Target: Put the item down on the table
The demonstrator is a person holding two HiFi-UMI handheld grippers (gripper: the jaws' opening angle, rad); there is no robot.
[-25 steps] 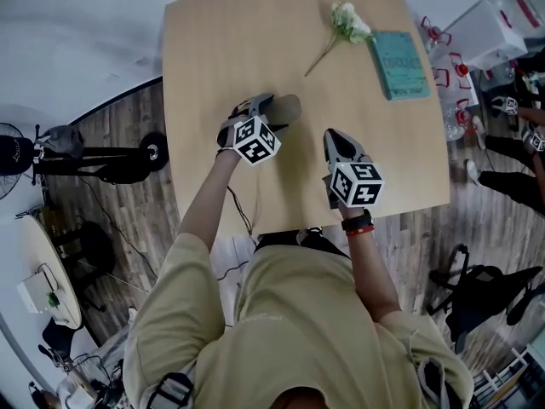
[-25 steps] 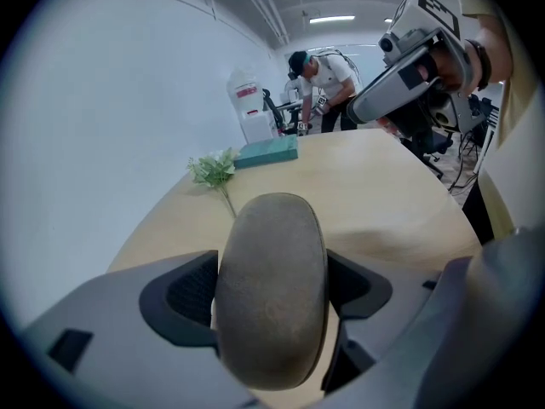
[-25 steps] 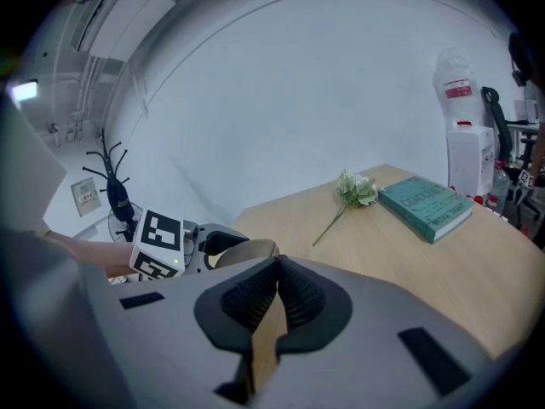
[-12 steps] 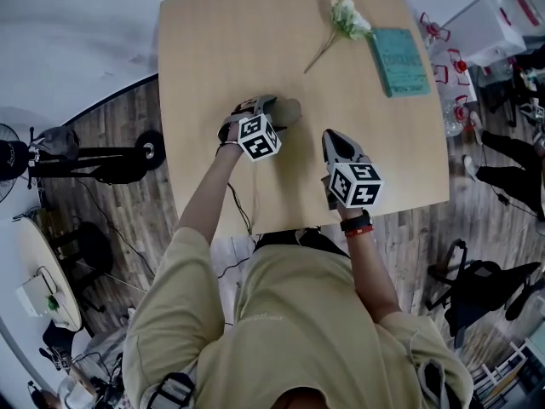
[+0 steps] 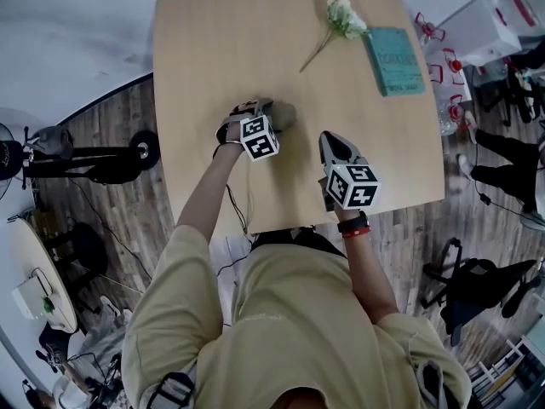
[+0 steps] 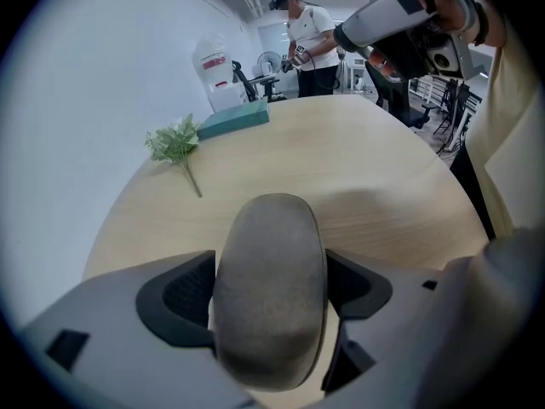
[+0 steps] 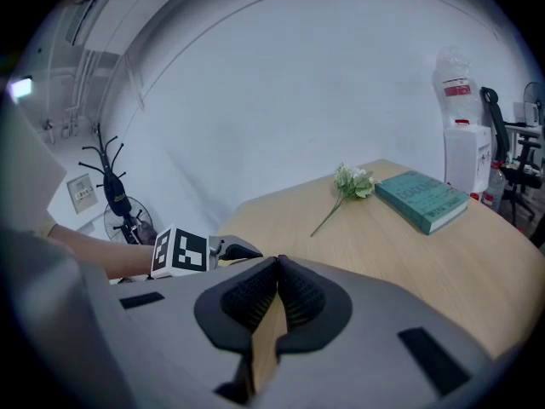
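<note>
So the left gripper [image 5: 271,116] has its jaws clamped on a grey, rounded, pebble-like item [image 6: 271,301], one jaw pressing each side. It's low over the wooden table [image 5: 221,41], near the middle, but the underside is hidden by the gripper body, so I honestly can't tell if it's touching the top. What it's made of is hard to say too. The right gripper [image 7: 277,267] sits just beside it, pads pressed together with nothing in them. A flower sprig [image 5: 341,15] and a teal book [image 5: 393,60] lie at the far end, well apart.
</note>
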